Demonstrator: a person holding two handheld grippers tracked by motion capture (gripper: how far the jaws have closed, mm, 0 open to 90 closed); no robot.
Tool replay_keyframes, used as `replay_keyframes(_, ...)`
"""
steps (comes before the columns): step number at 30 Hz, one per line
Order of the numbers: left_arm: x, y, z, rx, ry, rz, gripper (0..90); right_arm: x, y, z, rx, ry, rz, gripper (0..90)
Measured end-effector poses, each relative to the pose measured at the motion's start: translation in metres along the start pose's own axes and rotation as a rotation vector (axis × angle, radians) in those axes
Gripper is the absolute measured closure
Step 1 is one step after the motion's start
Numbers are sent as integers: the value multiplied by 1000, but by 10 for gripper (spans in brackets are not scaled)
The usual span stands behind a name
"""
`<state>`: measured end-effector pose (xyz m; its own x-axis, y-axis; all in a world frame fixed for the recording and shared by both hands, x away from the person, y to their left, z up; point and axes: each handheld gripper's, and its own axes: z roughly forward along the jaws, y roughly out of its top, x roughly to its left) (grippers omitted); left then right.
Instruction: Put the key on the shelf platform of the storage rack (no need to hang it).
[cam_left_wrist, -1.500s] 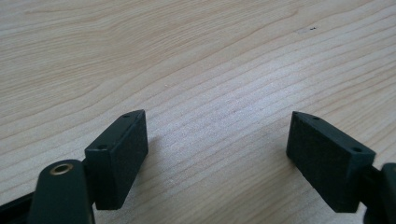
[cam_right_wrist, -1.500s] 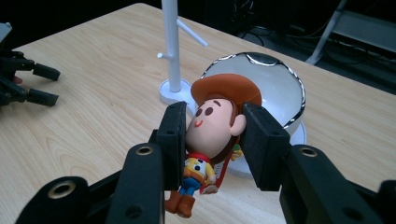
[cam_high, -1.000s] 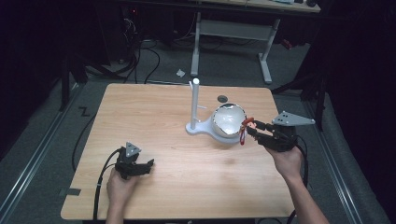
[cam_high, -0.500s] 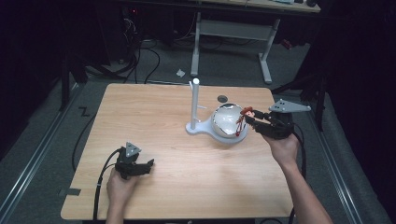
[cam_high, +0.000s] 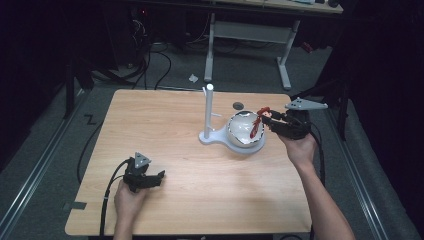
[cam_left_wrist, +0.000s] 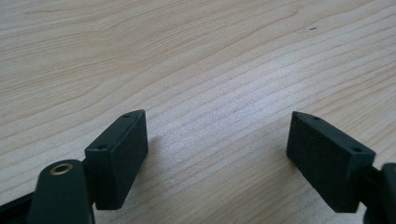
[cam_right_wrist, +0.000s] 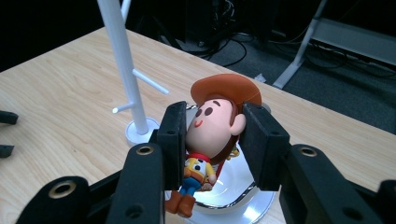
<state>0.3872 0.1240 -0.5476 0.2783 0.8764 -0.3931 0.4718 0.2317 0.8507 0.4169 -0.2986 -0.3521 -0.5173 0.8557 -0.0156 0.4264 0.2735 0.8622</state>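
A small cowboy toy figure (cam_right_wrist: 215, 122) with a brown hat hangs by its head between the jaws of my right gripper (cam_right_wrist: 214, 136), which is shut on it. In the high view the toy (cam_high: 257, 125) dangles over the right side of a shiny silver bowl (cam_high: 239, 134), with my right gripper (cam_high: 268, 118) just to the right of the bowl. The bowl's rim (cam_right_wrist: 243, 199) lies under the toy's boots. My left gripper (cam_high: 157, 178) rests near the table's front left corner. Its jaws (cam_left_wrist: 217, 144) stand wide apart over bare wood with nothing between them.
A white stand (cam_high: 209, 114) with a thin post and short pegs rises right beside the bowl on its left; the post (cam_right_wrist: 122, 70) is close to my right jaws. A small dark disc (cam_high: 238, 105) lies behind the bowl. The wooden table (cam_high: 165, 125) ends just right of my right hand.
My right gripper has carried the toy a little toward the far side of the table, along the bowl's right side. The left gripper has stayed put.
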Motion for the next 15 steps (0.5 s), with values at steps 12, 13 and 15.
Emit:
replay_keyframes(12, 0, 0, 0, 1, 1, 2, 209, -6, -4, 15, 29, -11, 24, 625)
replay_keyframes(13, 0, 0, 0, 1, 0, 2, 209, -6, -5, 16, 32, -9, 27, 625)
replay_keyframes(15, 0, 0, 0, 1, 0, 2, 209, -6, -7, 19, 39, -11, 31, 625)
